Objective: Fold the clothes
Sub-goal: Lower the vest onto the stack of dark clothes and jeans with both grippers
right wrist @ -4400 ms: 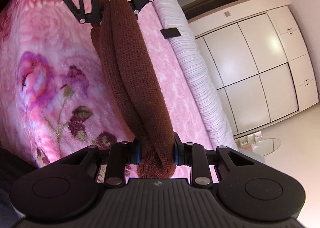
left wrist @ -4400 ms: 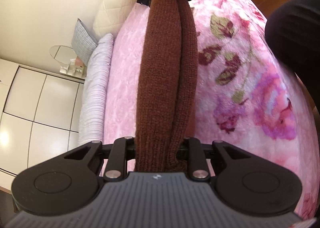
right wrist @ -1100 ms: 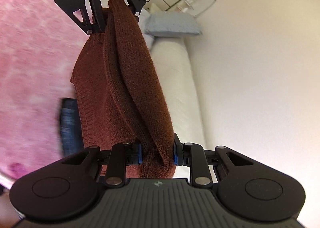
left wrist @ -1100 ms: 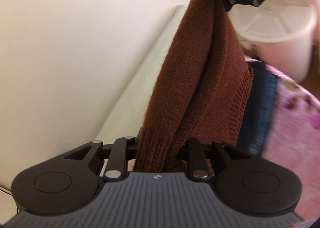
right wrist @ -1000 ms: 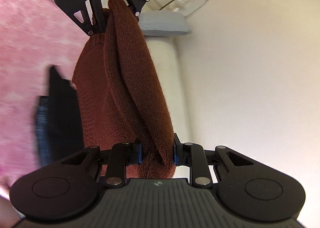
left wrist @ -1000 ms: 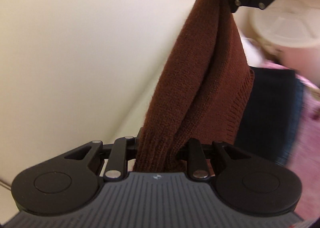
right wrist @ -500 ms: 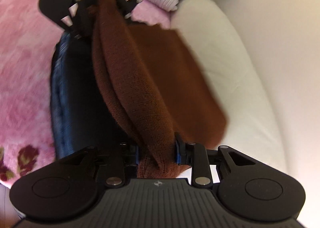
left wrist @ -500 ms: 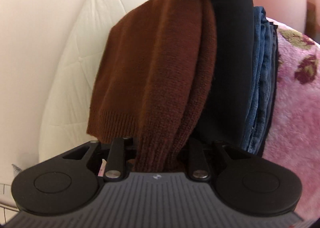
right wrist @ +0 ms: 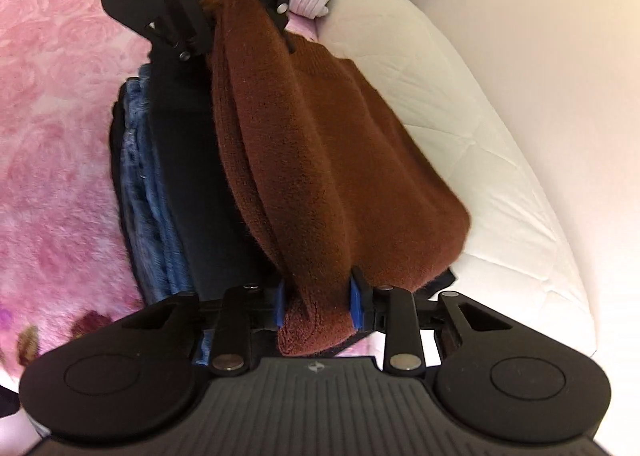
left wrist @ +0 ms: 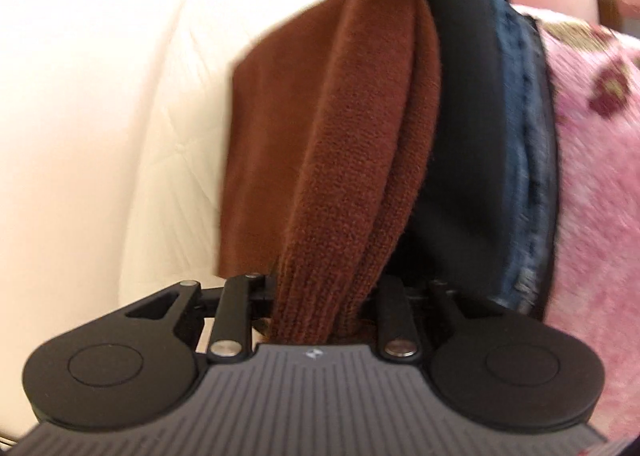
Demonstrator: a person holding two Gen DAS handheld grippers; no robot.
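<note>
Brown sweater [right wrist: 320, 159] stretched between both tools, clamped.

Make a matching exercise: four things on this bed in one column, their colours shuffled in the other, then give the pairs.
Things:
1. knitted sweater
2. floral blanket
3. jeans
4. quilted pillow

Colours:
A. blue
B. white
C. brown
D. pink

Pairs: 1-C, 2-D, 3-A, 4-B
</note>
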